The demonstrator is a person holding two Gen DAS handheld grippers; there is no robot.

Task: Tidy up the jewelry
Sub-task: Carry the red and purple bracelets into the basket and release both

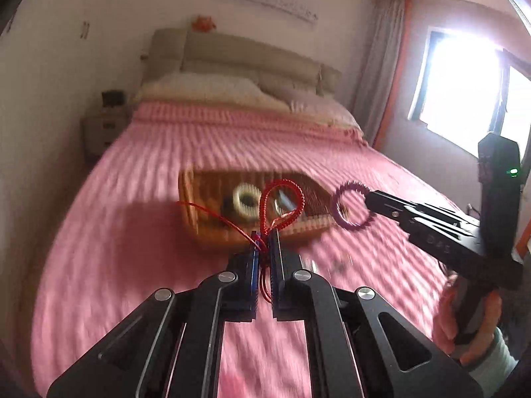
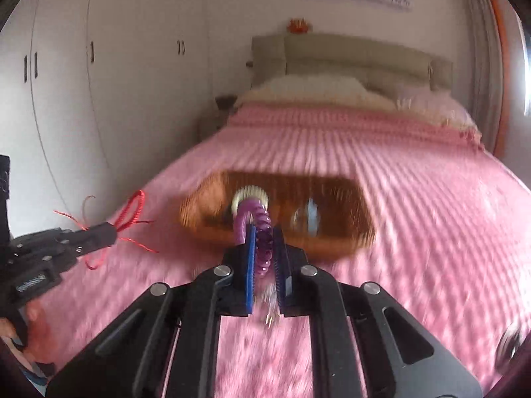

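Observation:
My left gripper (image 1: 264, 237) is shut on a red cord bracelet (image 1: 282, 204) with loose red threads, held above the pink bed in front of a wicker basket (image 1: 212, 229). It also shows in the right wrist view (image 2: 113, 232) with the red bracelet (image 2: 134, 210). My right gripper (image 2: 265, 232) is shut on a purple spiral bracelet (image 2: 262, 229), just before the basket (image 2: 345, 232). In the left wrist view the right gripper (image 1: 366, 202) holds the purple bracelet (image 1: 351, 205) by the basket's right end. A cream ring-shaped piece (image 1: 245, 199) lies in the basket.
The pink striped bedspread (image 1: 166, 152) covers the bed. Pillows and a beige headboard (image 1: 239, 53) are at the far end. A nightstand (image 1: 103, 126) stands at the left. White wardrobes (image 2: 99, 66) line the left wall. A window (image 1: 464, 83) is at the right. Small blurred items (image 1: 332, 265) lie on the bedspread.

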